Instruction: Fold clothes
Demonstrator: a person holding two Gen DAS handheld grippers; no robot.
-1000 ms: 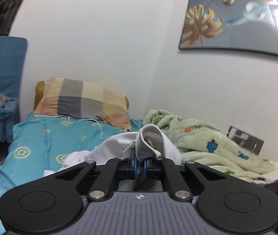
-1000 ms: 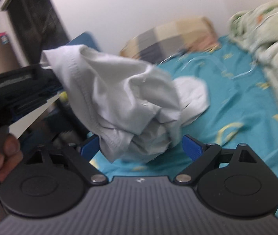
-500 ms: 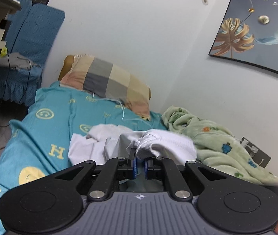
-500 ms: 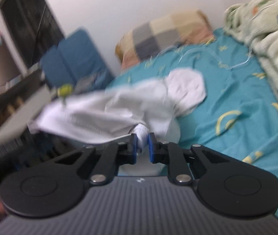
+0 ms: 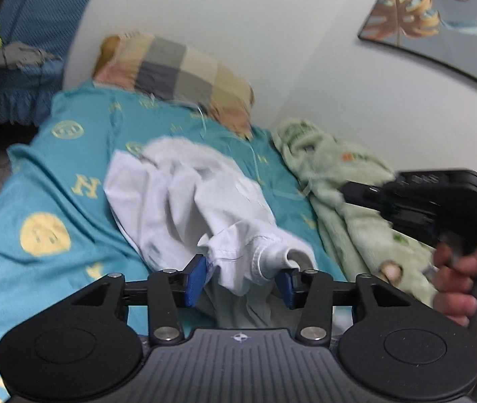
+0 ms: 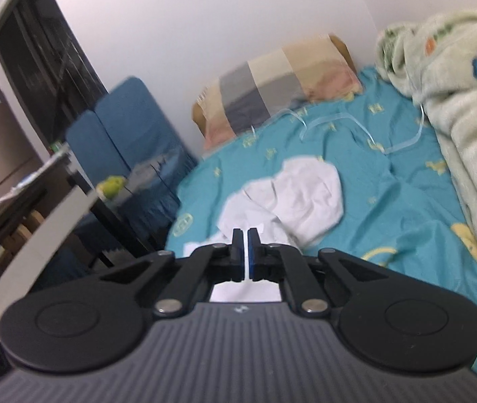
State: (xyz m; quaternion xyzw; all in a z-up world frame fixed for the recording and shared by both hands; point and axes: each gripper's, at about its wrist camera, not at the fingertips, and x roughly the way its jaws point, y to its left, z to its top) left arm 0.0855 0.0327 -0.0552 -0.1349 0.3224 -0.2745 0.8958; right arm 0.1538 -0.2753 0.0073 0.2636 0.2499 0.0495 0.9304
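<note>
From my left camera, nearest me, my left gripper [image 5: 241, 280] stands with its 2 blue pads spread wide; a bunched hem of the white garment [image 5: 184, 201] sits in the gap between them, and I cannot tell whether either pad touches it; the rest of the garment runs away from me in a crumpled heap across the teal bedsheet [image 5: 53, 181]. At the right of that view a hand [image 5: 456, 285] holds the black body of my right gripper [image 5: 423, 198], beside the green fleece blanket [image 5: 346, 181].

From my right camera, my right gripper [image 6: 246, 257] has its 2 pads pressed almost together with a thin sliver of white between them, so it seems to pinch an edge of the garment [image 6: 292, 198], though blur keeps me from being sure; beyond it the cloth lies rumpled mid-bed; farther off a thin pale cord [image 6: 332, 124] loops over the sheet; farthest, the checked pillow [image 6: 278, 84] rests against the wall, with a blue chair [image 6: 130, 127] to its left.
</note>
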